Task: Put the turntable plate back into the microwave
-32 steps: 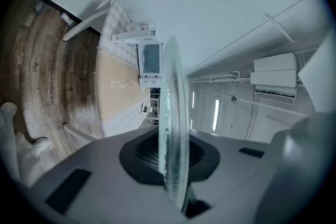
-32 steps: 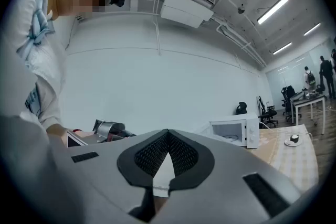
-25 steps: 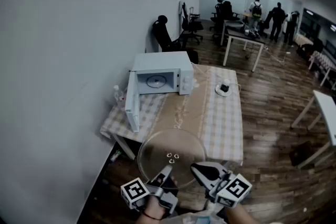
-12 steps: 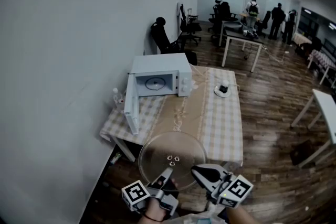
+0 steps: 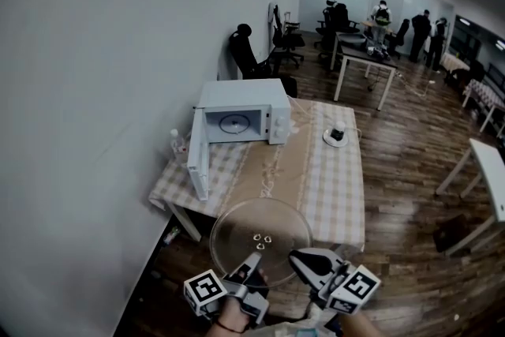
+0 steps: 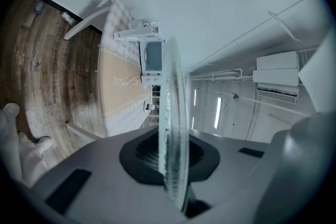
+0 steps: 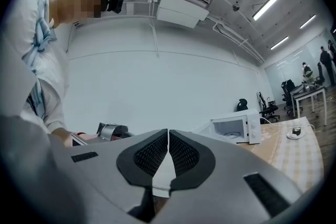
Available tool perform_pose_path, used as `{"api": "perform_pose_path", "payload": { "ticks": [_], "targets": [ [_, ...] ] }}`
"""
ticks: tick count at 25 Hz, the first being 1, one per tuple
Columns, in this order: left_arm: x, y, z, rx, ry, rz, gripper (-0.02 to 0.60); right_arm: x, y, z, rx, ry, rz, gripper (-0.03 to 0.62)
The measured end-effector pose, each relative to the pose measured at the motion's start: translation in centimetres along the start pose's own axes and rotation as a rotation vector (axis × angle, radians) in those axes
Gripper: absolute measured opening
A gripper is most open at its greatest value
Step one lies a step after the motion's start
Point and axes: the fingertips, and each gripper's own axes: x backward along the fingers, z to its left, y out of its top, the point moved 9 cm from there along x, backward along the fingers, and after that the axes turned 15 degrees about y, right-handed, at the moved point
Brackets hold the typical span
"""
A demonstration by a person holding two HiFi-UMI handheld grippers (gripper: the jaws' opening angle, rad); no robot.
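left tongs (image 5: 251, 260) clamped on glass turntable plate (image 5: 261, 226) rim | right tongs (image 5: 300, 258) clenched, empty | risk: single-edge hold, plate could tip out and shatter short of microwave (image 5: 241, 113)

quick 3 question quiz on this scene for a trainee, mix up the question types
1. Of the left gripper and the right gripper, which one holds the glass plate?
2. True or false: the door of the microwave stands open.
3. Fill in the gap: the right gripper's jaws are ____ with nothing between them.

Key: 1 the left gripper; 2 true; 3 shut
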Motion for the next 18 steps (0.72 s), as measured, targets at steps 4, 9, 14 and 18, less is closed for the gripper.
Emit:
{"api": "perform_pose_path", "payload": {
  "ticks": [4, 9, 14, 18],
  "targets": [
    [0.0, 0.6, 0.0, -0.002, -0.001, 0.003, 0.017, -0.6, 0.1, -0.2, 0.003, 0.001, 0.0, 0.032],
    [0.2, 2.0, -0.3, -0.034, -0.013, 0.001, 0.017, -1.9, 0.1, -0.4, 0.002, 0.01, 0.016, 0.032],
    [-0.2, 3.0, -0.3, -0.004, -0.03, 0.002, 0.017, -3.1, 0.5, -0.9, 0.029, 0.022, 0.047, 0.032],
    [-1.3, 3.5, -0.3, 0.022, -0.027, -0.013, 0.017, -3.5, 0.7, -2.6, 0.022, 0.036, 0.05, 0.032]
  ]
}}
